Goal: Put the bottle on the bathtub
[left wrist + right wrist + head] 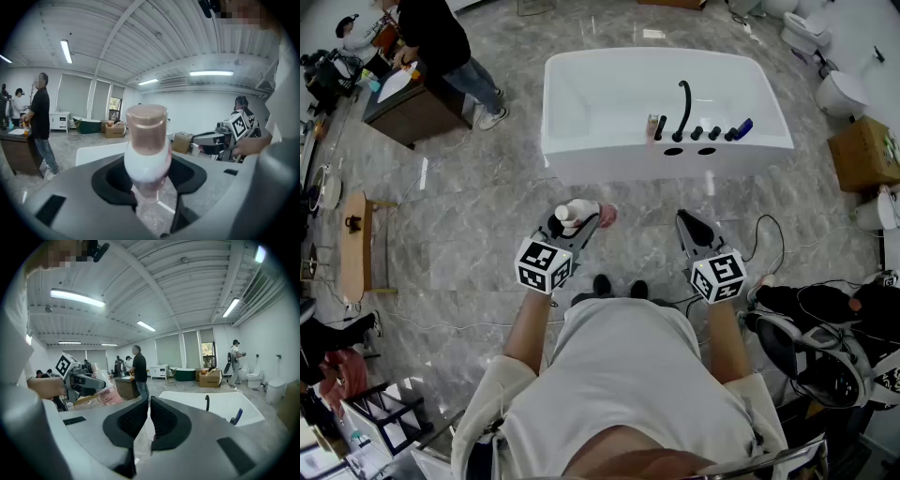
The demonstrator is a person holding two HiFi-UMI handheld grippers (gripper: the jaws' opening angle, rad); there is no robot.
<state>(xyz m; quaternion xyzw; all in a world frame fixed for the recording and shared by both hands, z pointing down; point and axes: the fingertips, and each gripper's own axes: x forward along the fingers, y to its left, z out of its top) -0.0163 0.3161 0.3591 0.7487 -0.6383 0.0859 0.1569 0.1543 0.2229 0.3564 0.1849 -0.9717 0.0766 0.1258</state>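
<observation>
L gripper [579, 226] is clamped on the bottle [570, 213] on the near side of the tub [609, 157], R gripper [695, 226] is pinched closed w/ nothing in it, so imo I'd land it base-down on the tub's flat ledge b4 letting go.

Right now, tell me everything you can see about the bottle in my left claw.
The bottle has a rounded white body, a pinkish-brown cylindrical cap and a pink lower part, and looks like plastic. The left claw is shut on its body, one jaw on each side; nothing else touches it. It is capped and held in the air over the grey tiled floor, short of the white bathtub.
</observation>
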